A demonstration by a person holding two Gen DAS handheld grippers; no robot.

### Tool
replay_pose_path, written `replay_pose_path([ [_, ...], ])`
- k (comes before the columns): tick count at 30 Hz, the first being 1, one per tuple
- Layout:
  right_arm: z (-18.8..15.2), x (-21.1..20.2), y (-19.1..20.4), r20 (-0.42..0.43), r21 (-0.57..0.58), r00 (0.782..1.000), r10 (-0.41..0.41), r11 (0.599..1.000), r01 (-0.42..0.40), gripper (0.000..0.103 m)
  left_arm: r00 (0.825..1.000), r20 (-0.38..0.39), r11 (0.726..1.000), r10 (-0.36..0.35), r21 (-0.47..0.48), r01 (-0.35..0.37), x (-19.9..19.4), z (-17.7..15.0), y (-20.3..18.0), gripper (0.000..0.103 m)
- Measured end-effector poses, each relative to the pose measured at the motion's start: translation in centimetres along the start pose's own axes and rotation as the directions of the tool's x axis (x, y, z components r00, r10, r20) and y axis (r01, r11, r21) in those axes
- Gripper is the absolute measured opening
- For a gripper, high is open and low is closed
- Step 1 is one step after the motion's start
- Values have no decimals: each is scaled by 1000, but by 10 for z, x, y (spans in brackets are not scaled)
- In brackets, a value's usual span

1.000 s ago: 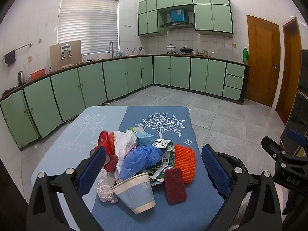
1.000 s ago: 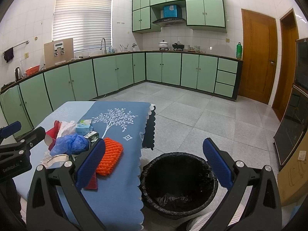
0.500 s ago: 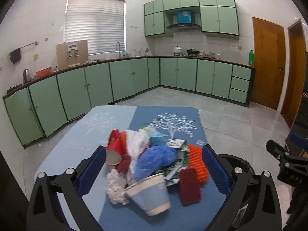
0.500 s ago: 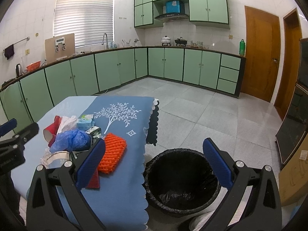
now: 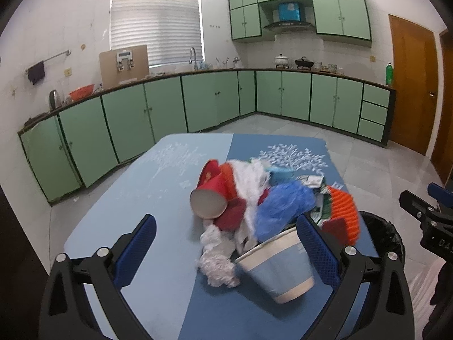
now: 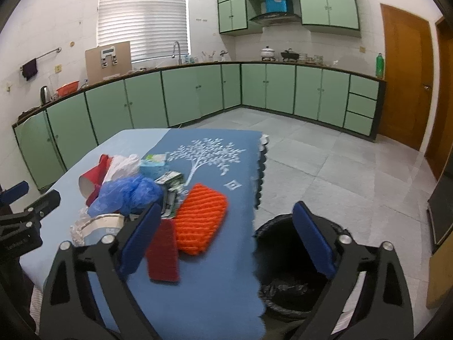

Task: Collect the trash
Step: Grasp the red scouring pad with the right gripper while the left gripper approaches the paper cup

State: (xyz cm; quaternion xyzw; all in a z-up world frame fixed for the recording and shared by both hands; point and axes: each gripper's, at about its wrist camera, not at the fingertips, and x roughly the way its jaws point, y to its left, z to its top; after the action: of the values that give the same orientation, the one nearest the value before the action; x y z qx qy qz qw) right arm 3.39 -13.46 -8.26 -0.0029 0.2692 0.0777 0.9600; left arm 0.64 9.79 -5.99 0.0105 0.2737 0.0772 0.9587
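A trash pile lies on the blue table: a blue-and-white paper cup on its side, crumpled white tissue, a red paper cup, a blue plastic bag, an orange knitted pad and a dark red sponge. My left gripper is open, above the near edge of the pile, with the paper cup by its right finger. My right gripper is open, over the table's right edge beside the black trash bin.
Green kitchen cabinets run along the far walls. Wooden doors stand at the right. The bin also shows in the left wrist view beside the table. Grey tiled floor lies beyond the table.
My left gripper has moved left and closer to the pile, so the cup now sits by its right finger. My right gripper has shifted left over the table's edge.
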Motion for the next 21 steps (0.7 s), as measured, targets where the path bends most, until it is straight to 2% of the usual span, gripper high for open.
replay_pose_path([
  [4,-9,16,19,-32,-29,999,27,999,-28,81,999,-40,1000,4,-21,-5,11,-9,8,93],
  [11,-29,45,38,-120,-24,990,76,997,-80,65,998,-64,999,22,-35,-24,16,-19,22,92],
  [17,-40,56,50,-164,-42,982,93,994,-101,55,996,-92,999,15,-43,-19,23,-26,25,92],
  [21,-47,59,54,-187,-48,978,96,993,-107,54,995,-102,999,11,-52,-17,25,-29,27,92],
])
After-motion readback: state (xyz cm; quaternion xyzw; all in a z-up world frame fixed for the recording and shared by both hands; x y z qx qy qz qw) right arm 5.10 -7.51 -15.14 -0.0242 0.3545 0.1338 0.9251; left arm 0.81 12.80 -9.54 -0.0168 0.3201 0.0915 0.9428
